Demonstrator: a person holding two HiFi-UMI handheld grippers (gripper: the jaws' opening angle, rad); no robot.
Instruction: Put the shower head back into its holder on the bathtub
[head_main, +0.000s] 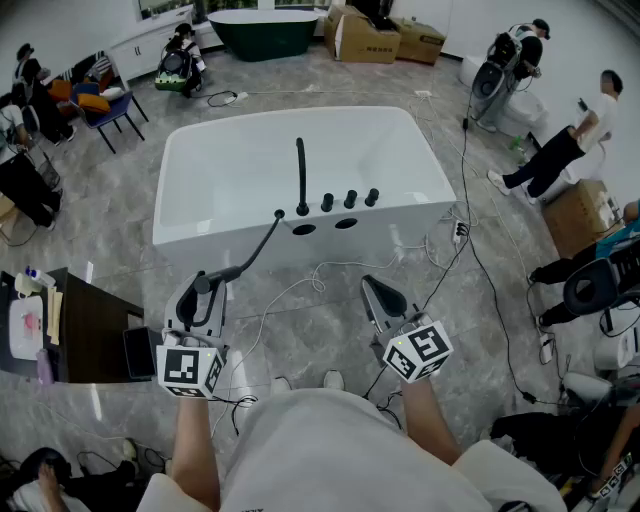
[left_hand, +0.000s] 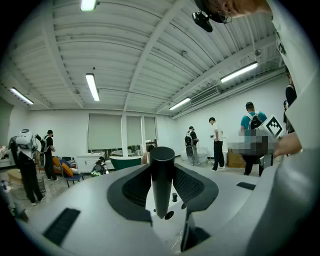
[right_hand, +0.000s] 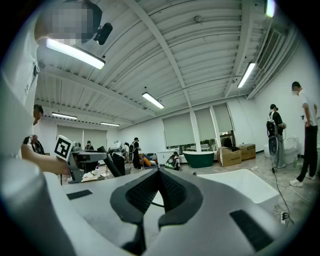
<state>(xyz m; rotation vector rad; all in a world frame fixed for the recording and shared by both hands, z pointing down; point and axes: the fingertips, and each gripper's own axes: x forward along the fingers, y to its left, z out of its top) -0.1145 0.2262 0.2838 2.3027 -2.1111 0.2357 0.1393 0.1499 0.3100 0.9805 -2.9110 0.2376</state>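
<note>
The white bathtub stands ahead of me in the head view. On its near rim are a tall black spout, three black knobs and two dark openings. The black shower head is a slim cylinder, and its hose runs up to the rim. My left gripper is shut on it, in front of the tub and short of the rim. In the left gripper view the shower head stands upright between the pads. My right gripper is shut with nothing in it.
A dark table with small items is at my left. Cables trail over the floor around the tub's right end. Several people stand or sit around the room. A green tub and cardboard boxes are at the back.
</note>
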